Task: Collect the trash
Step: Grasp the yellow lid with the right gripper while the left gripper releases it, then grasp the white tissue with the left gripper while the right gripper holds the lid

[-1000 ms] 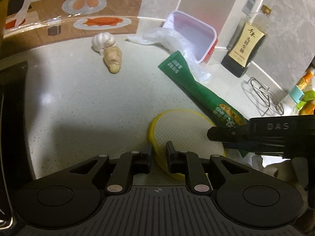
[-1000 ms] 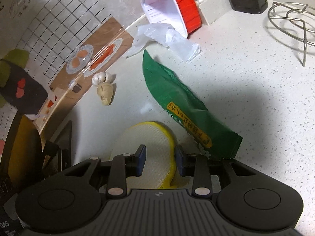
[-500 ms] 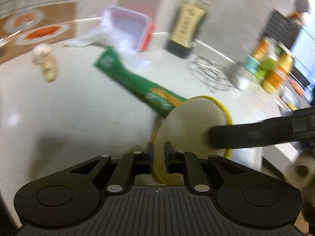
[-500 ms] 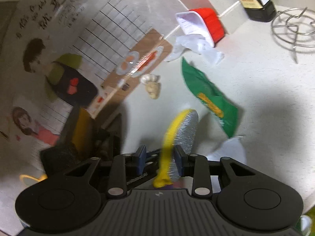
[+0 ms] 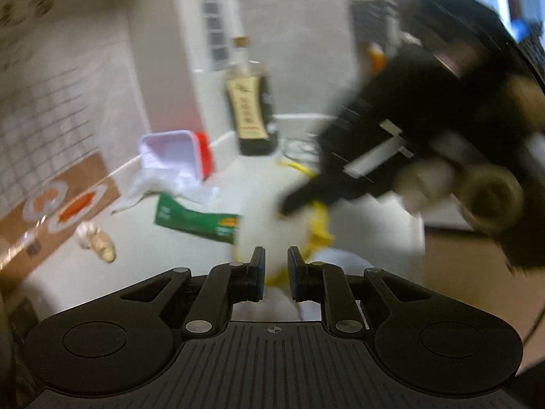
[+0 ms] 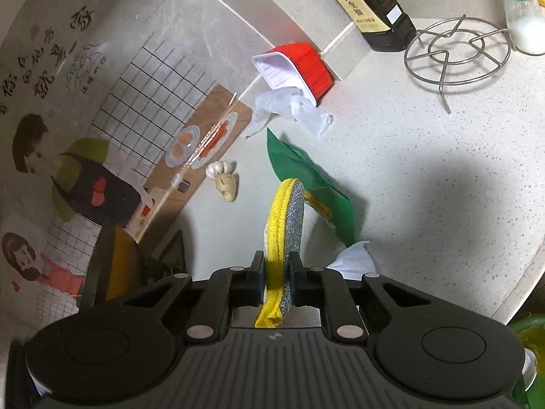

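the right claw (image 6: pixel 276 266) was clamped on a round yellow-rimmed scouring pad (image 6: pixel 284 225), held on edge above the counter (image 6: pixel 442 170), silver face to its right. the left claw (image 5: pixel 275 266) was blurred; its jaws stood narrowly apart and i cannot tell whether they touched the pad (image 5: pixel 272 228) just ahead. beyond the right claw lay a green wrapper (image 6: pixel 306 177), farther on crumpled clear plastic (image 6: pixel 293 105) touching a tipped red tub (image 6: pixel 299 64). white tissue (image 6: pixel 354 259) sat just right of its fingers.
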